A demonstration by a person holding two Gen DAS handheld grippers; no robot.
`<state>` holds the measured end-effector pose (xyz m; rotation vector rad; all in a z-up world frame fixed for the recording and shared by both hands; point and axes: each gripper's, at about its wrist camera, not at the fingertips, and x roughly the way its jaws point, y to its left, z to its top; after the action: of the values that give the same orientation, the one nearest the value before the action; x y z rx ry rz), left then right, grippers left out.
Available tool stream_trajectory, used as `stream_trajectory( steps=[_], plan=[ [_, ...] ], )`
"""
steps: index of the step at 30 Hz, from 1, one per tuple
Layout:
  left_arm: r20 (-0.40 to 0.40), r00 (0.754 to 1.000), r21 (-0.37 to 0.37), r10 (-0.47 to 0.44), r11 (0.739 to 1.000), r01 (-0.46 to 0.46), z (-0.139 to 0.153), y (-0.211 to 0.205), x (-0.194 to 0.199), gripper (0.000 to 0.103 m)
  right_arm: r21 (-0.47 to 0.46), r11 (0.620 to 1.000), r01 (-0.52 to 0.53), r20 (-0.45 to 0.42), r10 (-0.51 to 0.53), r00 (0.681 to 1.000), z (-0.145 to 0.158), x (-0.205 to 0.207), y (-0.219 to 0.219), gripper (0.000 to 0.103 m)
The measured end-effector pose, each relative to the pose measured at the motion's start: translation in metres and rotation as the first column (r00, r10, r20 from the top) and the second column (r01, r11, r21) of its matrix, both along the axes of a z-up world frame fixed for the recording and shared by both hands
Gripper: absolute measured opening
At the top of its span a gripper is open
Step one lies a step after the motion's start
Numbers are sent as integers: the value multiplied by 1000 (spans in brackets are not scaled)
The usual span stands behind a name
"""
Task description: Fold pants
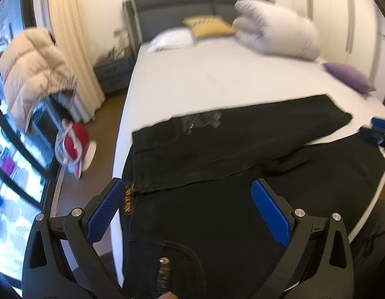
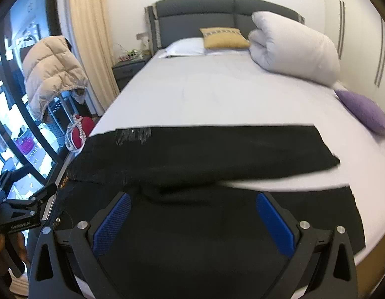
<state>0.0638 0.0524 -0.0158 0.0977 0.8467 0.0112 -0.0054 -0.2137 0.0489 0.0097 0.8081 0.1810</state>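
Black pants [image 1: 217, 169] lie across the foot of the bed [image 1: 217, 79], waist at the left edge, legs running right. The far leg has a frayed grey patch [image 1: 202, 122]; the near leg lies closer to me. My left gripper [image 1: 187, 189] is open and empty above the waist area, near the fly button [image 1: 164, 260]. My right gripper [image 2: 192, 201] is open and empty above the near leg of the pants [image 2: 217, 154]. The left gripper's body [image 2: 20, 214] shows at the lower left of the right wrist view.
A rolled white duvet [image 2: 292, 47], a yellow cushion [image 2: 225, 37], a white pillow [image 2: 185, 47] and a purple cushion [image 2: 364, 112] lie on the bed. A beige puffer jacket [image 1: 35, 69] hangs at the left; red shoes [image 1: 75, 144] are on the floor beside a nightstand [image 1: 112, 74].
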Motion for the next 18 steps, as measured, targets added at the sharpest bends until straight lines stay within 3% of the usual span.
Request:
stream_trajectory(
  steps=[2,4,6,9,10,13,16,18],
  plan=[
    [-76,996,-44,47,998,-50,-9,16,24,103,3,1000,-17,8,17,1000,1,15,-3,103],
    [-49,997,-89,59,994,-63,-13,35,47,103,2,999,-42,1,42,999,-1,30,-5,103],
    [-28,999,-73,20,997,-22,-17,44,73,103,-14,997,-70,-6,70,998,-4,42,-5,101],
    [-47,993,-96,-110,990,105,-25,58,130,103,-43,989,-144,-36,143,989,-13,64,-4,88],
    [-85,978,-125,-189,976,178,-31,63,158,102,-41,985,-168,-51,166,985,-16,69,-3,82],
    [-191,932,-132,-309,949,287,-49,72,216,98,-8,973,-232,-82,231,970,-24,87,-5,80],
    [-282,876,-198,-391,917,345,-66,85,274,96,22,964,-266,-101,267,959,-33,99,-9,80],
    [-313,855,-207,-414,908,364,-77,89,292,96,40,959,-280,-111,282,953,-40,108,-10,80]
  ],
)
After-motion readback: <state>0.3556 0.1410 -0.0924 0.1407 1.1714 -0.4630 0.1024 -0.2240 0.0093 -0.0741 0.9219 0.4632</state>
